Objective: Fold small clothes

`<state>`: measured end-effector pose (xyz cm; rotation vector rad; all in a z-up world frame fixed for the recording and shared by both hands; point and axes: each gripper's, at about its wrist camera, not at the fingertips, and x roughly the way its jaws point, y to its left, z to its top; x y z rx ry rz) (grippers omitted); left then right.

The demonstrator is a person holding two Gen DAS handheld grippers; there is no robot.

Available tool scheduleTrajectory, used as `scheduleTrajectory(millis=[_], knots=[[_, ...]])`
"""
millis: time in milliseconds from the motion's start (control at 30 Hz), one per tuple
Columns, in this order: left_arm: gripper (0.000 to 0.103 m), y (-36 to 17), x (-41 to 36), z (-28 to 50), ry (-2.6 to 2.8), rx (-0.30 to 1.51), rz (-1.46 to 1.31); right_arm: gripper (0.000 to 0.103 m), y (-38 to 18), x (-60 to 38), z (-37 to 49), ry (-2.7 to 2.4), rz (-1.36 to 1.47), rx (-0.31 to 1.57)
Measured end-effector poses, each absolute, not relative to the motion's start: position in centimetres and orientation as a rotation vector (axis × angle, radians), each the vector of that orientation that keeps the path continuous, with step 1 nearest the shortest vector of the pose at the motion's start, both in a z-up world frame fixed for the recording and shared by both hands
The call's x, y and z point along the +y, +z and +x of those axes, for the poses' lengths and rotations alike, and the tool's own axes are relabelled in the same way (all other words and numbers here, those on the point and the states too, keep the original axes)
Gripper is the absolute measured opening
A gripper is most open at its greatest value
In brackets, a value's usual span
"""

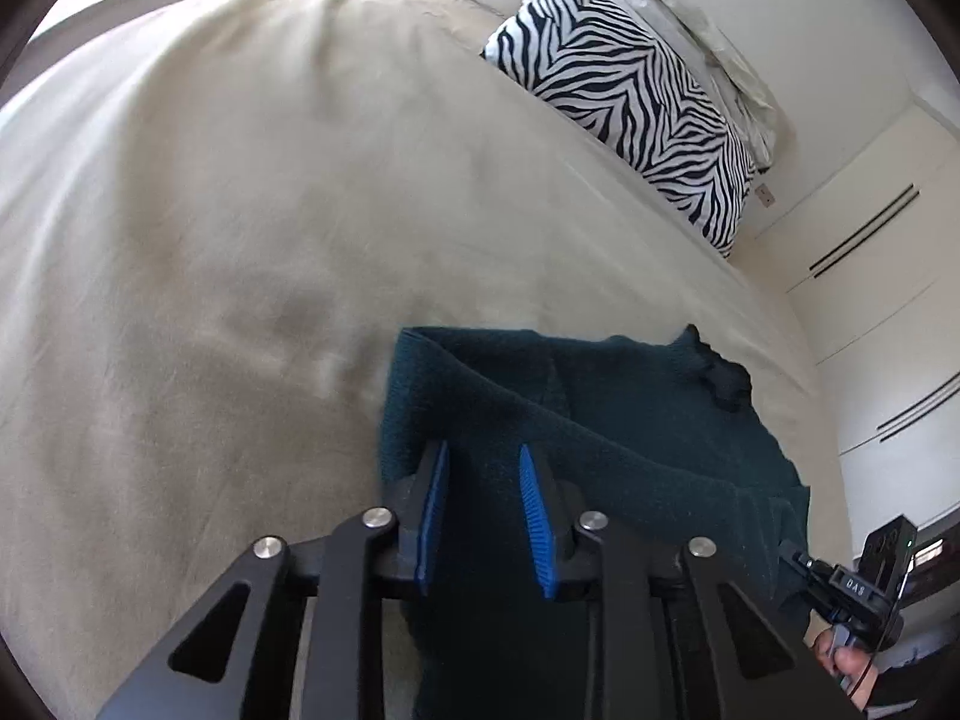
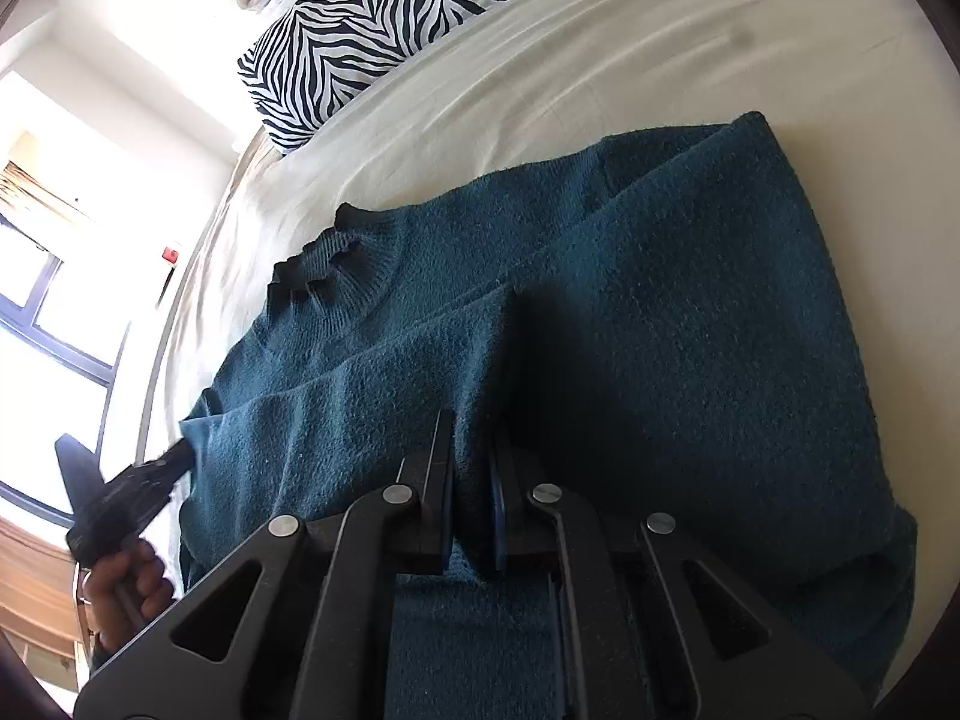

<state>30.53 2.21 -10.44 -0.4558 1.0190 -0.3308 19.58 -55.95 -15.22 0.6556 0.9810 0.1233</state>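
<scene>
Teal sweater [image 2: 660,300] pinched in both, left tool [image 1: 483,450], right tool [image 2: 474,420].

Both cameras ride on the handheld grippers, looking steeply down along their fingers, close over the teal sweater [image 2: 600,300] on the bed [image 1: 240,210]. The left view faces its left edge; the right view faces its middle (collar ahead). Both share the sweater and zebra pillow [image 1: 630,96] beyond it.

We see home bedroom: bed [image 1: 240,210] under beige sheet, zebra-print pillow [image 1: 630,96], pale wardrobe doors [image 1: 870,276], window [image 2: 54,312].
</scene>
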Motion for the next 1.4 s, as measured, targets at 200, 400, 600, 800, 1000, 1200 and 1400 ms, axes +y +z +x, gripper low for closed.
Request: scheduleTrajectory(millis=[200, 400, 600, 800, 1000, 1200, 1400], knots=[[0.017, -9.7, 3.1, 28.6, -0.357, 1.006, -0.443, 0.015, -14.9, -57.3, 17.8, 0.124, 0.703, 0.952], [0.029, -9.2, 2.7, 24.2, -0.365, 0.978, -0.391, 0.052, -13.6, -58.0, 15.2, 0.118, 0.751, 0.851], [0.033, -9.0, 2.1, 19.4, -0.352, 0.994, -0.235, 0.058, -13.7, -57.1, 14.3, 0.065, 0.633, 0.913], [0.063, -6.1, 5.2, 11.0, -0.328, 0.933, -0.244, 0.059, -10.2, -57.7, 7.3, 0.038, 0.598, 0.838], [0.067, -6.9, 7.1, 3.0, -0.380, 1.031, -0.274, 0.059, -8.5, -58.4, -2.1, 0.057, 0.598, 0.823], [0.067, -8.8, 7.6, -2.9, -0.413, 1.151, -0.330, 0.059, -9.2, -58.8, -11.1, 0.027, 0.532, 0.906], [0.066, -9.1, 6.7, -5.1, -0.417, 1.197, -0.289, 0.059, -10.2, -61.4, -17.8, -0.038, 0.591, 0.934]])
